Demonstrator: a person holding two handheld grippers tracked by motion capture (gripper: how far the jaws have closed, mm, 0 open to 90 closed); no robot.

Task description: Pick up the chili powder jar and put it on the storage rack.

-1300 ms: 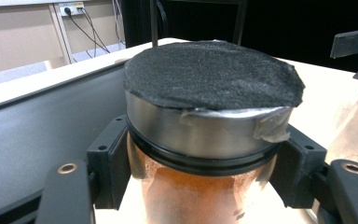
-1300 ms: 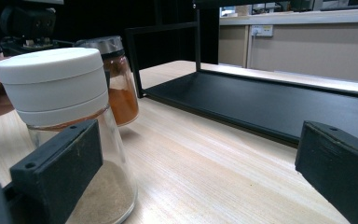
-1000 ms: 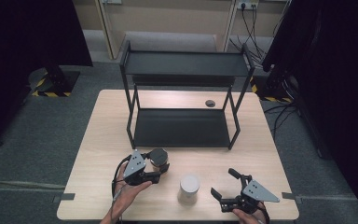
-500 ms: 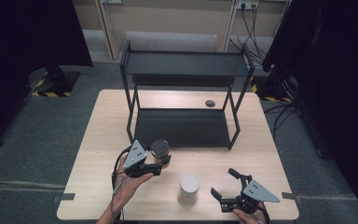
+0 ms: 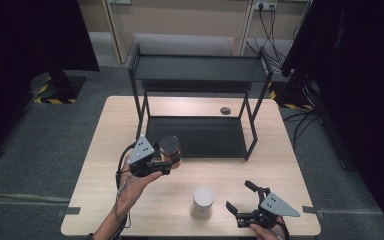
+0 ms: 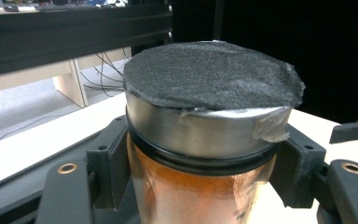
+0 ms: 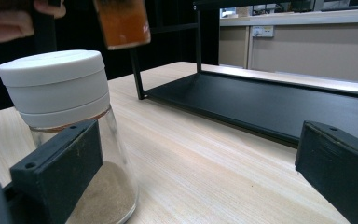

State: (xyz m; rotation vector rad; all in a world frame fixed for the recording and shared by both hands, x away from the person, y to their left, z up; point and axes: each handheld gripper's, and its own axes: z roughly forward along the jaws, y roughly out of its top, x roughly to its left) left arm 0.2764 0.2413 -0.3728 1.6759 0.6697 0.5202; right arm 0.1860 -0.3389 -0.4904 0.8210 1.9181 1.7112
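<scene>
Left gripper (image 5: 166,164) fingers clamped on orange spice jar (image 5: 170,148), held clear of counter (image 5: 280,165), centre-left of frame, by front edge of black rack (image 5: 197,75). Right gripper (image 5: 240,201) fingers wide apart, holding nothing, lower right, white-capped jar (image 5: 203,201) just left.

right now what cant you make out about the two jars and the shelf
- Orange jar: its base, cut off by the left gripper view's bottom edge.
- White-lidded jar: lower left side, behind the right gripper's finger.
- Small dark thing behind the shelf: too small to identify in the high view.
</scene>
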